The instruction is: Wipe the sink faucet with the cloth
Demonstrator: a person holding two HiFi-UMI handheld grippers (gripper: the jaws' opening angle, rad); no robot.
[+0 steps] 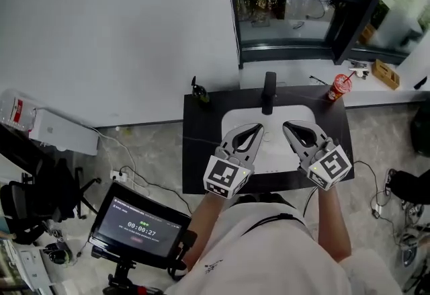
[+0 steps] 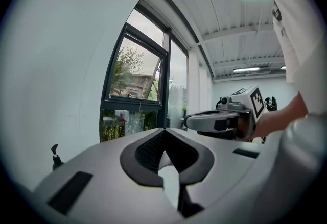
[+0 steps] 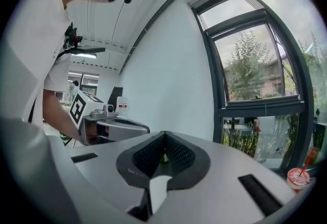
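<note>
The faucet [image 1: 269, 92] stands upright and dark at the back rim of the sink [image 1: 236, 115], on the black counter [image 1: 199, 152]. It's dead ahead of both grippers, between their lines. The left gripper [image 1: 258, 128] is clamped together on nothing, and so is the right gripper [image 1: 287, 127]. Both hover over the basin, the left perhaps a shade nearer. No cloth shows; it may lie hidden beneath them.

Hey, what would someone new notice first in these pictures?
The left gripper and right gripper, both shut and empty, hover side by side over a white sink in a black counter. A black faucet stands at the sink's back edge; a red cup sits on the sill to its right.
</note>
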